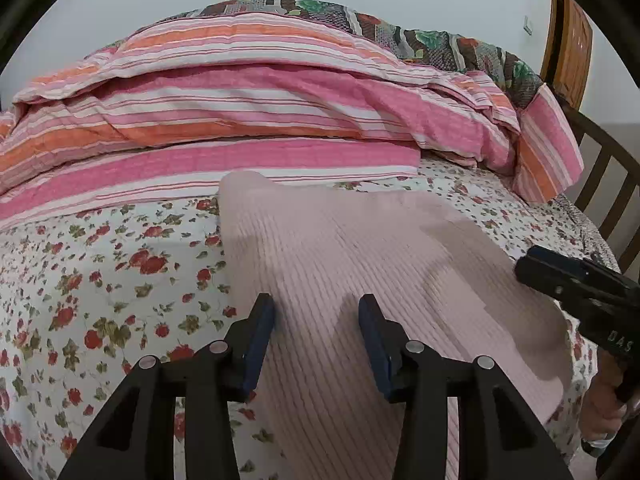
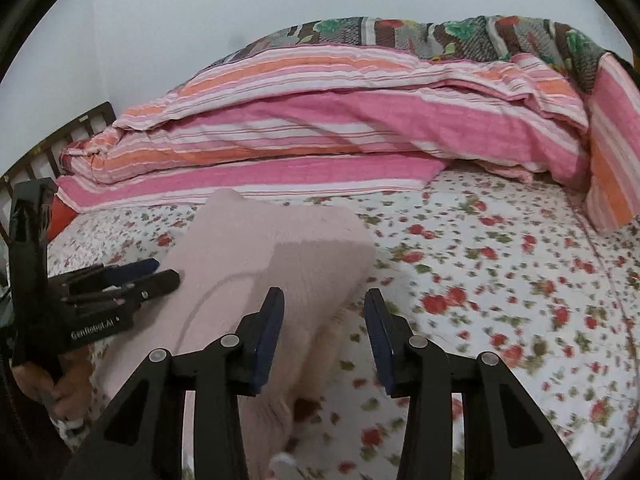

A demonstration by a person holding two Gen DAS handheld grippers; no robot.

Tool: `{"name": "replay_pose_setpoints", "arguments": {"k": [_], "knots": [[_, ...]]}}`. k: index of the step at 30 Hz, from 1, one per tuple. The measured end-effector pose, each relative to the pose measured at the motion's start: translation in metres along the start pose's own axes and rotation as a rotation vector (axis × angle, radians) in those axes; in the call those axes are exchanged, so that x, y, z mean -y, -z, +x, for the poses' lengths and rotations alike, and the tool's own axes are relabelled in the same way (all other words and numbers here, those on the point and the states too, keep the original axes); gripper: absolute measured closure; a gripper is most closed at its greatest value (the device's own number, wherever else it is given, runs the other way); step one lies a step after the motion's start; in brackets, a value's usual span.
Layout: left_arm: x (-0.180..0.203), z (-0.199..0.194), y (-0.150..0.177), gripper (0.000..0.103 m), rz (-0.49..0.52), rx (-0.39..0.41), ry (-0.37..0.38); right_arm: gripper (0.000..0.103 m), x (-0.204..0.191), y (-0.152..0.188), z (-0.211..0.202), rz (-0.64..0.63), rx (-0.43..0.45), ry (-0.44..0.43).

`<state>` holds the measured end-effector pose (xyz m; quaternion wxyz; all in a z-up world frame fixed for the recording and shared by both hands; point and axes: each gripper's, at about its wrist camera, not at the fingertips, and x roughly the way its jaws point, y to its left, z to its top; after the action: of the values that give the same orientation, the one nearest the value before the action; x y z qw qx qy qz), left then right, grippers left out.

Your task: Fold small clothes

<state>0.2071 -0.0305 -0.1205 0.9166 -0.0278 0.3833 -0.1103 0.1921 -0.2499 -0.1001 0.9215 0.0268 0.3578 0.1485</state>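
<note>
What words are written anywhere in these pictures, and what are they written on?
"GenRobot.AI": white letters on the side of the left gripper, seen from the right wrist camera.
"DAS": letters on the body of the right gripper, cut off at the picture's edge, so it may be part of a longer word.
Nothing else is readable.

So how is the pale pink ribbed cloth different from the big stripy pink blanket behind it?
The pale pink ribbed garment is one plain colour; the striped pink, orange and white quilt has many bands. The garment lies spread nearly flat on the floral sheet; the quilt is piled in thick folds. The garment looks smaller. Both are soft pink fabric on the bed.
</note>
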Motion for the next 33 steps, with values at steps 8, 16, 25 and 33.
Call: {"name": "replay_pose_setpoints", "arguments": {"k": [8, 16, 25, 33], "knots": [[-0.002, 0.013, 0.004, 0.059, 0.030, 0.006, -0.004, 0.070, 0.000, 0.007, 0.040, -0.041, -0.067, 0.032], [-0.003, 0.017, 0.005, 0.057, 0.008, 0.007, -0.010, 0.069, 0.005, 0.009, 0.046, 0.000, -0.085, 0.041], [-0.010, 0.003, 0.011, 0.052, -0.044, -0.006, 0.005, 0.066, 0.004, 0.009, 0.031, 0.019, -0.084, 0.029], [-0.033, -0.035, 0.033, 0.050, -0.150, -0.022, 0.099, 0.079, 0.003, 0.017, 0.019, 0.090, -0.091, -0.088]]}}
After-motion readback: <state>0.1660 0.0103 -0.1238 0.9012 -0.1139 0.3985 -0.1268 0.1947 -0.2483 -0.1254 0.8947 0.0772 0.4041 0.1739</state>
